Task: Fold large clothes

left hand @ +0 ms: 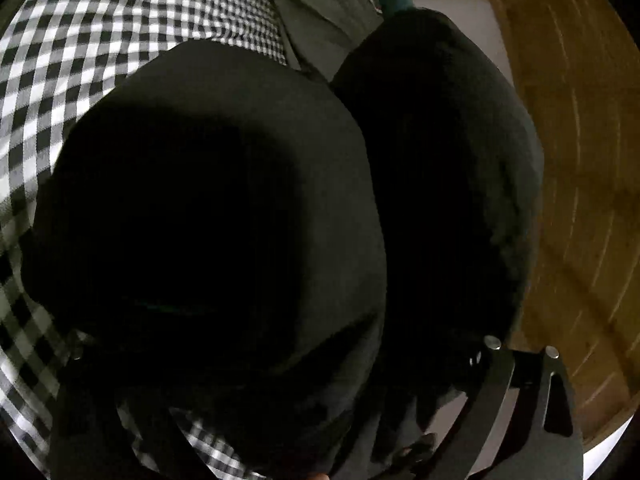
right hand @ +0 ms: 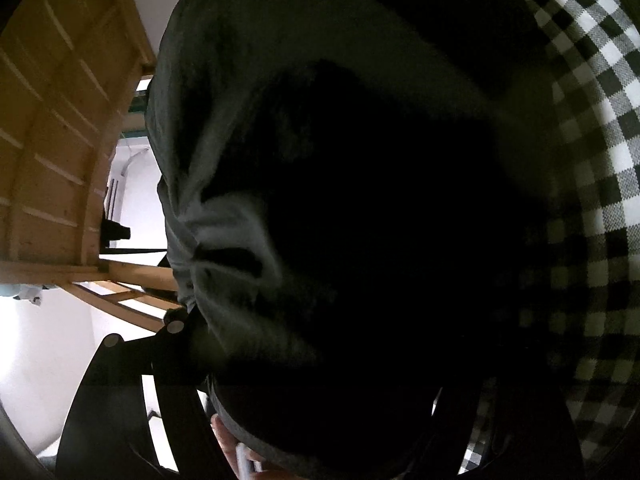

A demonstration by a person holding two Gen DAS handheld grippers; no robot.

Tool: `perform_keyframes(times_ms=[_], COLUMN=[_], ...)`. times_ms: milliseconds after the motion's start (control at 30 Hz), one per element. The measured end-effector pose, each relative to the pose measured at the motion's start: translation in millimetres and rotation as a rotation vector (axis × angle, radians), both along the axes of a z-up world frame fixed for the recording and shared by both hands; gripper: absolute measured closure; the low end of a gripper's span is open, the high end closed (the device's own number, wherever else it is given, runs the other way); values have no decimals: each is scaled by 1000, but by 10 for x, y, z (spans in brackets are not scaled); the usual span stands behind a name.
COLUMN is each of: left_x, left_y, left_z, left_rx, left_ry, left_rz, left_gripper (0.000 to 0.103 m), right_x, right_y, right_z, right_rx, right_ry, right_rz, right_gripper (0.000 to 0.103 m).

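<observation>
A large dark garment (left hand: 224, 200) hangs bunched right in front of the left wrist camera and hides the left gripper's fingertips; only its black linkage (left hand: 520, 400) shows at the lower right. In the right wrist view the same dark cloth (right hand: 360, 200) drapes over the lens, gathered into folds (right hand: 224, 232) beside the right gripper's black linkage (right hand: 160, 360). Both grippers seem closed on the cloth, but the tips are hidden. The garment is lifted above a black-and-white checked bedspread (left hand: 100, 40).
The checked bedspread also shows at the right of the right wrist view (right hand: 600, 160). An olive-green garment (left hand: 320, 20) lies on the bed beyond. A wooden door or panel (left hand: 580, 160) stands to the side, and wooden slats (right hand: 60, 120) with a white wall behind.
</observation>
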State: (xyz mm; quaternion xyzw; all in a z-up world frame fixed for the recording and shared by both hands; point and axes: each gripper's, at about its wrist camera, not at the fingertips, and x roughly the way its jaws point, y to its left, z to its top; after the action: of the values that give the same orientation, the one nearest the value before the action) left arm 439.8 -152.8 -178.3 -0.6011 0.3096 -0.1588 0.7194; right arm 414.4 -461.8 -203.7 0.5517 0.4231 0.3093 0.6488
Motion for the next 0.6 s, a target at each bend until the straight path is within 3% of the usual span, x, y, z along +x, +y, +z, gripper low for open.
perform_keyframes(times_ms=[67, 100, 233, 333, 433, 500, 600], left_x=[-63, -64, -56, -104, -126, -154, -225], left_y=[53, 86, 153, 182, 205, 185, 134], left_z=[-78, -142, -117, -196, -258, -267, -250], left_rx=[-177, -213, -166, -247, -244, -281, -309], left_ry=[-75, -121, -255, -326, -361, -379, -461], left_rz=[3, -22, -128, -137, -153, -135, -163], left_gripper=[6, 6, 6, 6, 6, 6, 6], right_x=[3, 12, 33, 55, 61, 61, 72], right_y=[-17, -14, 2, -5, 19, 14, 5], right_z=[-35, -47, -81, -102, -102, -114, -147], right_rx=[23, 29, 44, 67, 51, 63, 88], right_ry=[4, 7, 13, 20, 13, 14, 18], right_rz=[5, 8, 12, 14, 26, 25, 25], right_gripper=[29, 29, 28, 28, 28, 27, 27])
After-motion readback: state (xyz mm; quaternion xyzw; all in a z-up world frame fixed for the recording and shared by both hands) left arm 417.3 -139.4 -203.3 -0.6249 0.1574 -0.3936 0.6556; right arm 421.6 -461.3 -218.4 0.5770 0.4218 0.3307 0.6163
